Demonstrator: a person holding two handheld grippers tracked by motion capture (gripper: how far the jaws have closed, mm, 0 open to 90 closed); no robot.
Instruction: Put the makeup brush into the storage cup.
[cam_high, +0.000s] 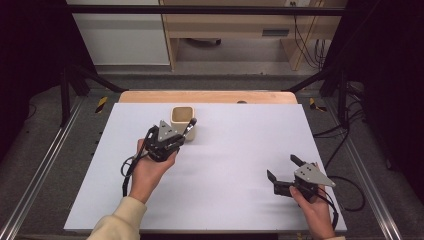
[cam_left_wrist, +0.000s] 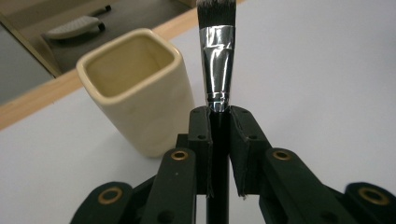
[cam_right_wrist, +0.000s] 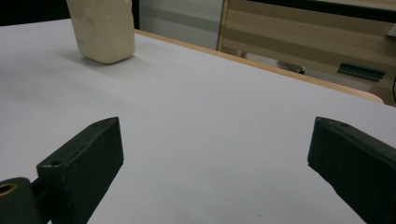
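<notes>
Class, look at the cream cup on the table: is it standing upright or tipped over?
Upright. The cream cup stands on its base on the white table, its square mouth facing up.

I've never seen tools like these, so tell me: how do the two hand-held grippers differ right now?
The left gripper has its jaws shut on a brush, while the right gripper stands wide open with nothing between its jaws. The left one is held beside the cream cup near the table's far edge; the right one sits at the near right, well away from it. Both are black, two-jawed, and each is held in a person's hand.
</notes>
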